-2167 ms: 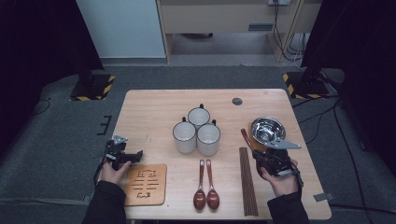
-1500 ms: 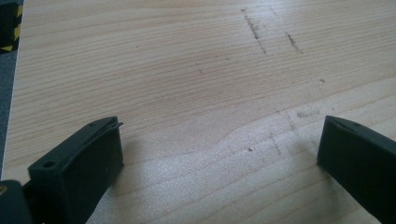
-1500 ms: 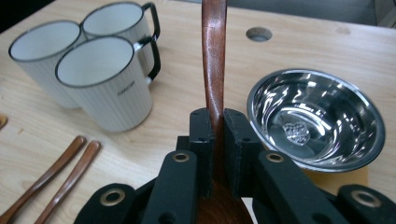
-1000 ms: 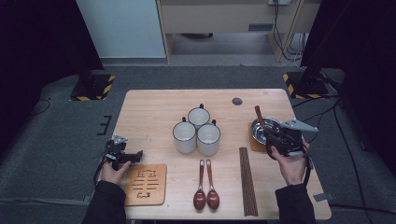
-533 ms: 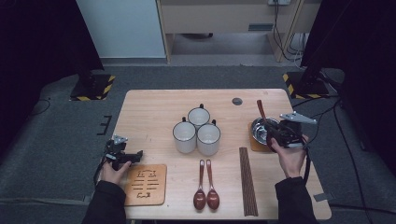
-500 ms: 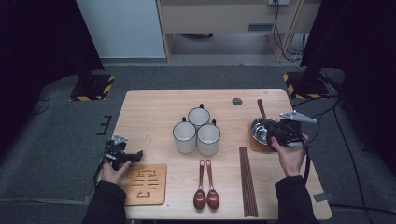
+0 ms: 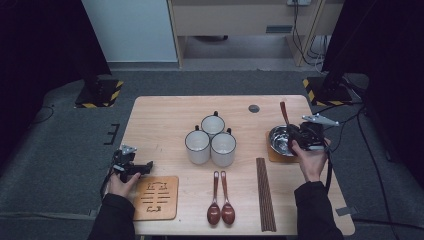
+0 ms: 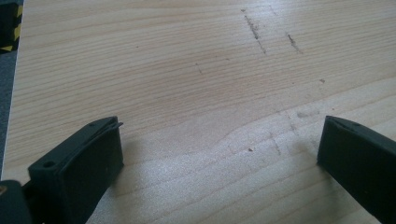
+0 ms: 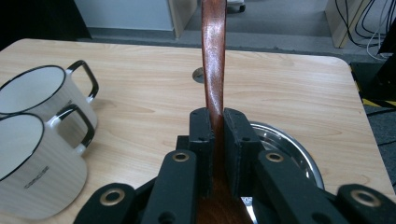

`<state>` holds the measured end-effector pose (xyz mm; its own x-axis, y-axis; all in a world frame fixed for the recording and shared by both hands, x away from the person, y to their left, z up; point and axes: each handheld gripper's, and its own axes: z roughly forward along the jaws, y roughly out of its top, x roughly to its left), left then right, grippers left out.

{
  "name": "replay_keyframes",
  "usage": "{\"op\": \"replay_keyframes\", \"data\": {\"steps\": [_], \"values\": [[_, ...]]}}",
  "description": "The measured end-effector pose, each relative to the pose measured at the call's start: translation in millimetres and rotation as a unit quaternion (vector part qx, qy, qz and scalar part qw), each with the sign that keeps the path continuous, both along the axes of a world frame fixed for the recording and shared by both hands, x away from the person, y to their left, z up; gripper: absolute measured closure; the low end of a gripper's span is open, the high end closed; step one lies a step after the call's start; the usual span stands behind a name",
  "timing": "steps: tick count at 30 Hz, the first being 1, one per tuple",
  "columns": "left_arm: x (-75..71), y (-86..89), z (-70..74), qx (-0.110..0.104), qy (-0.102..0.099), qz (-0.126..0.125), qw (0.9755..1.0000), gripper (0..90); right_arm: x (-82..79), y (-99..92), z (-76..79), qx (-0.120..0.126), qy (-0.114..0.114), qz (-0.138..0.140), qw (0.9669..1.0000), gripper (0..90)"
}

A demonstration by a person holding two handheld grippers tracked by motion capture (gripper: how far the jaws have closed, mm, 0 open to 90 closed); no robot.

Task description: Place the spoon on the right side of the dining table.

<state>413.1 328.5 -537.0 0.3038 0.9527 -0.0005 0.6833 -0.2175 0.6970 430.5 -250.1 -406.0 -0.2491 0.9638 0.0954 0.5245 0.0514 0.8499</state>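
The right gripper (image 9: 214, 154) has its two black pads pressed on the handle of a dark red-brown wooden spoon (image 9: 213, 60), which rises between them; its bowl end is cut off at the bottom of the right gripper view. In the high view this spoon (image 7: 284, 113) sticks out past a round stainless-steel bowl (image 7: 280, 140), one of its kind, which sits on a square wooden coaster (image 7: 274, 156) mostly hidden beneath it, near the table's right edge. The right gripper (image 7: 300, 136) hangs over the bowl's rim.

The left gripper (image 8: 219, 154) stands with its pads wide apart, with bare wood between them, at the left edge of the light wooden table (image 7: 160, 115). In the high view the left gripper (image 7: 145, 166) lies just beside one slotted wooden trivet (image 7: 156, 197).

Three white enamel mugs with black rims (image 7: 212, 141) cluster mid-table, touching. Two more dark wooden spoons (image 7: 221, 200) lie side by side near the front edge. A bundle of dark chopsticks (image 7: 265, 194) lies to their right; their number is too fine to count.
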Motion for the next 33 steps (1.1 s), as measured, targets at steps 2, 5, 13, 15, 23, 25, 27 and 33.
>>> {"op": "replay_keyframes", "data": {"steps": [2, 5, 13, 15, 23, 25, 27, 33], "values": [[0.0, 0.0, 0.0, 0.000, 0.000, 0.000, 1.0000, 0.0, 2.0, -2.0, -0.8, 0.003, -0.004, -0.004, 1.0000, 82.4], [0.0, 0.0, 0.0, 0.000, 0.000, 0.000, 1.0000, 0.0, 5.0, -4.9, -2.1, 0.004, -0.005, -0.009, 0.9999, 82.4], [0.0, 0.0, 0.0, 0.000, 0.000, 0.000, 1.0000, 0.0, 15.8, -4.3, -4.3, 0.007, -0.009, -0.016, 0.9998, 82.3], [0.0, 0.0, 0.0, 0.000, 0.000, 0.000, 1.0000, 0.0, 19.5, -2.3, -7.1, 0.004, -0.008, -0.017, 0.9998, 82.4], [0.0, 0.0, 0.0, 0.000, 0.000, 0.000, 1.0000, 0.0, 27.5, -3.8, -8.8, 0.005, -0.013, -0.024, 0.9996, 82.3], [0.0, 0.0, 0.0, 0.000, 0.000, 0.000, 1.0000, 0.0, 30.0, -5.5, -8.6, 0.009, -0.017, -0.027, 0.9995, 82.3], [0.0, 0.0, 0.0, 0.000, 0.000, 0.000, 1.0000, 0.0, 32.7, -7.7, -9.7, 0.016, -0.017, -0.029, 0.9993, 82.4], [0.0, 0.0, 0.0, 0.000, 0.000, 0.000, 1.0000, 0.0, 40.4, -12.9, -17.4, 0.013, -0.013, -0.038, 0.9991, 82.3]]}}
